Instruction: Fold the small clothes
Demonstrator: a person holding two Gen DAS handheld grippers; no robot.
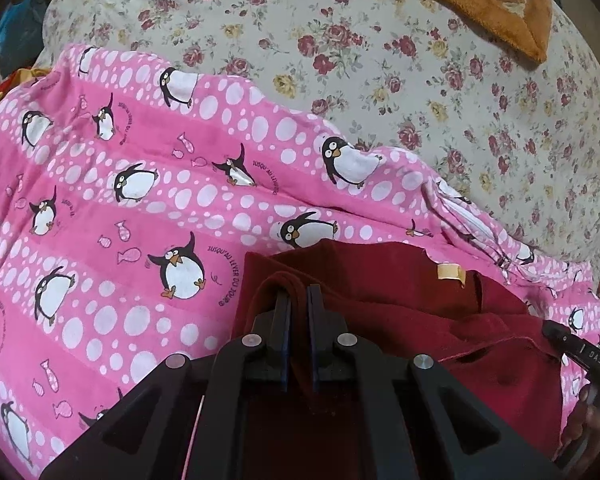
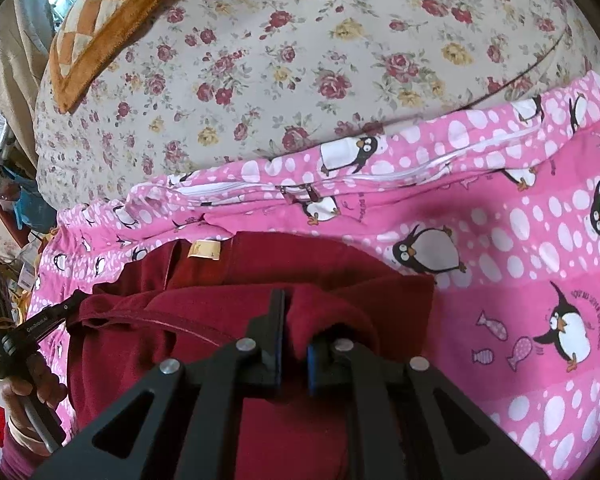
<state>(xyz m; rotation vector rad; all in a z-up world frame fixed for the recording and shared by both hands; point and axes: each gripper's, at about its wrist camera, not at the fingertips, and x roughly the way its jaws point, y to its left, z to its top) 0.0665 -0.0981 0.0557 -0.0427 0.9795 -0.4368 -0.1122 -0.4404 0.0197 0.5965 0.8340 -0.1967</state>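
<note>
From the left wrist cam we've got a pink penguin blanket (image 1: 140, 184) spread over a floral sheet (image 1: 380, 60), with an orange cushion (image 1: 496, 4) off at the far corner. The dark red garment (image 1: 400, 300) lies on the blanket at the near edge, cream label (image 1: 451, 271) facing up. Our left gripper (image 1: 298, 292) is clamped tight, pinching a fold of red fabric between its pads.

Right wrist cam: same blanket (image 2: 520, 240), sheet (image 2: 300, 60) and cushion (image 2: 112, 20). The garment (image 2: 220, 320) bunches up right at our right gripper (image 2: 294, 320), which is nearly closed, pinching a thick hump of it. The left hand (image 2: 32, 380) shows at the left edge.
</note>
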